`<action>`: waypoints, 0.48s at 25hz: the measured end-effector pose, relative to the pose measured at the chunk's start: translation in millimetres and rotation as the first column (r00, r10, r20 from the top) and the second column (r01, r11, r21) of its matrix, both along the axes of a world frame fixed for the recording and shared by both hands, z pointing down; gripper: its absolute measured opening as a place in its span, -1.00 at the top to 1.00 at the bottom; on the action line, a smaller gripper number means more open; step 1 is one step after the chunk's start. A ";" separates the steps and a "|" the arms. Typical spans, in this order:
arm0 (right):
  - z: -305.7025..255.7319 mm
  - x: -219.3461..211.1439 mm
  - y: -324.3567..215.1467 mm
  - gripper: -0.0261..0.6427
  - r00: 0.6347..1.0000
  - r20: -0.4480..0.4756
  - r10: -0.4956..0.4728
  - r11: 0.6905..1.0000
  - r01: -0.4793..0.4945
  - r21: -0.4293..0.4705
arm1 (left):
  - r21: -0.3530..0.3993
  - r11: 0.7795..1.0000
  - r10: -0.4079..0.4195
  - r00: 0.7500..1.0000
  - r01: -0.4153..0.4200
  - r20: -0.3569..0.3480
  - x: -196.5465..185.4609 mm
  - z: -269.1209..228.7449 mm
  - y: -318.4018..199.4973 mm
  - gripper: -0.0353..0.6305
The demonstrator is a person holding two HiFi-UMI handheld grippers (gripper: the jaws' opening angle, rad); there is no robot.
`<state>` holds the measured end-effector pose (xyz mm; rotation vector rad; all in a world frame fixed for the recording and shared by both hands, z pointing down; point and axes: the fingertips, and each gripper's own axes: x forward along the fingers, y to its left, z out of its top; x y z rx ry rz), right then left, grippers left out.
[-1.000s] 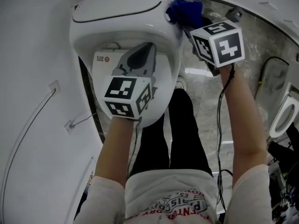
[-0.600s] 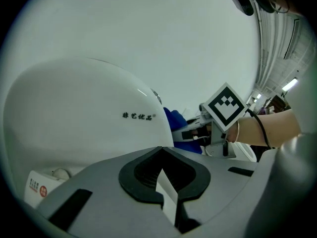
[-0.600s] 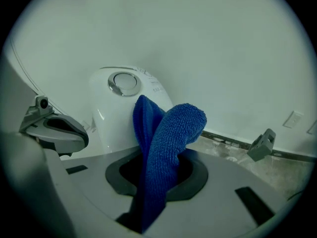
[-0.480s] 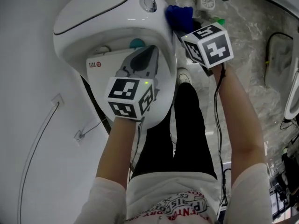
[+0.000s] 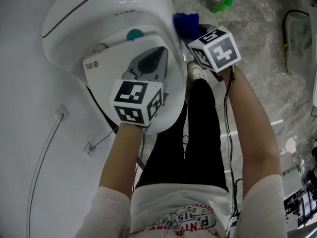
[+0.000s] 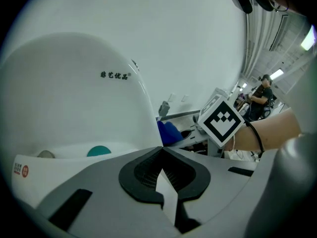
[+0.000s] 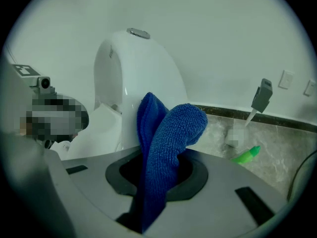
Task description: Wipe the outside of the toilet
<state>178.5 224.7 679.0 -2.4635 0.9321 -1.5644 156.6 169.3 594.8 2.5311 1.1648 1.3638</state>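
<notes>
Grey marble floor (image 5: pixel 262 48) spreads right of the white toilet (image 5: pixel 99 14). On that side the right gripper (image 5: pixel 192 32) is clamped tight on a blue cloth (image 5: pixel 185 21), which lies against the toilet's right outer wall. The left gripper (image 5: pixel 159 51), jaws closed together on nothing, hangs over the toilet's near end.

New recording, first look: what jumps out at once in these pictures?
The bright blue cloth stands out most, clamped in the jaws of the right gripper at the side of the white toilet. The left gripper hangs over the toilet's top with its jaws together and nothing in them. A green bottle lies on the floor beyond.
</notes>
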 end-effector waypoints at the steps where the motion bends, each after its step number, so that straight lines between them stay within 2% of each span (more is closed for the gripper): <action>1: 3.2 -8.4 -0.4 0.71 1.000 0.007 0.002 1.000 -0.002 0.004 | -0.002 1.000 0.010 1.000 -0.010 0.000 -5.2 1.0 1.0 0.87; 6: 19.1 -42.1 -2.6 0.71 0.999 0.031 0.010 1.000 -0.010 0.005 | -0.001 0.998 0.070 0.998 -0.070 -0.005 -21.5 8.6 9.8 0.87; 12: 38.3 -80.8 -5.4 0.71 0.998 0.057 0.019 1.000 -0.020 0.007 | 0.001 0.995 0.100 0.995 -0.100 -0.012 -37.3 15.0 14.9 0.87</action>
